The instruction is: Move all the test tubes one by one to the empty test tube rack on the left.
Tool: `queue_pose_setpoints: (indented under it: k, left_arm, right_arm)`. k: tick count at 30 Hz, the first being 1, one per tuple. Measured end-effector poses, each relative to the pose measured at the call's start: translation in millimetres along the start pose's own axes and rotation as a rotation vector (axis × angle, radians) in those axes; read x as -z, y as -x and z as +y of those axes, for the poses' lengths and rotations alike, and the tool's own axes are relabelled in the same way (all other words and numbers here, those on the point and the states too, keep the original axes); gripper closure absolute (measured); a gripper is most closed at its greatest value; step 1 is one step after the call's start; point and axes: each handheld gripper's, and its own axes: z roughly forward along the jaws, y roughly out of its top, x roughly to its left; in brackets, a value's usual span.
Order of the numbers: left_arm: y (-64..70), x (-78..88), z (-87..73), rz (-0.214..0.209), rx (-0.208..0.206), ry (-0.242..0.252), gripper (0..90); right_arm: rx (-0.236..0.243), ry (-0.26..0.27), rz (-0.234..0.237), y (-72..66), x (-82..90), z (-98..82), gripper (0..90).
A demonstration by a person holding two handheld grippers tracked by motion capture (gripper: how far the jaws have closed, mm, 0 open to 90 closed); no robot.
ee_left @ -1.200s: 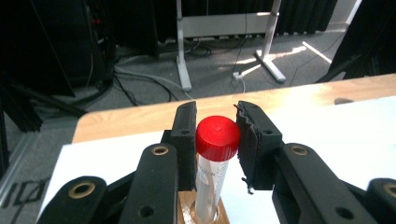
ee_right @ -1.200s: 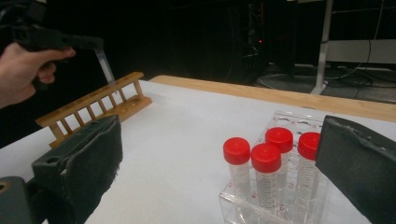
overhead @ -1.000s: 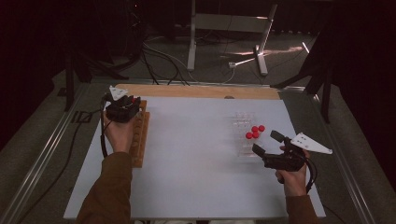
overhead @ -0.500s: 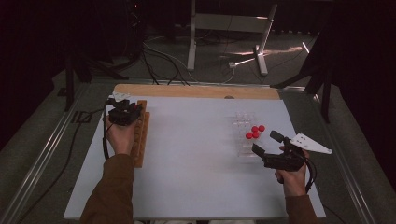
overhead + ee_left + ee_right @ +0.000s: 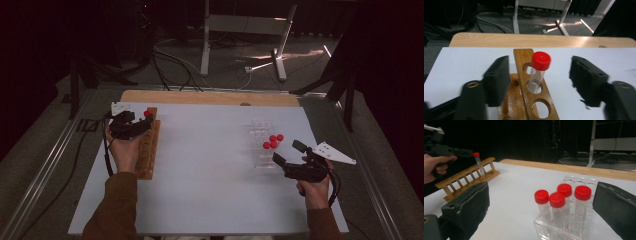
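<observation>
While both grippers (image 5: 539,82) (image 5: 541,212) gape, wooden rack (image 5: 534,100) holds one tube (image 5: 537,72), clear rack (image 5: 574,220) four.

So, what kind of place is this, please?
Probably a lab or studio set up for recording handling work, not a home. A table under a white sheet holds red-capped tubes in a clear rack and a wooden rack; dark floor with cables and stand legs behind.

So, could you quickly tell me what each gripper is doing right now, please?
Left gripper: open, tongs either side of a tube in the wooden rack.
Right gripper: open, empty.
</observation>
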Motion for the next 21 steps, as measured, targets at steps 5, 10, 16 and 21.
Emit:
queue_pose_setpoints:
  k: [5, 10, 16, 21]
  left_arm:
    - [2.6, 12.2, 0.1, -0.006, 0.01, 0.04, 16.2]
    - [8.4, 22.6, -2.6, -0.051, -0.012, 0.046, 1.1]
    - [15.9, 36.4, -7.4, -0.082, -0.03, 0.07, 0.6]
    - [20.1, 51.2, -13.5, -0.108, -0.022, 0.108, 0.7]
  right_arm:
    - [0.01, -0.016, -0.021, 2.2, -1.7, -1.4, 1.5]
    - [0.03, -0.005, -0.068, 5.8, -0.3, -1.7, 5.6]
    - [0.047, -0.021, -0.093, 8.3, -1.8, -0.1, 6.1]
    - [0.055, -0.048, -0.102, 12.0, -6.1, -2.5, 7.4]
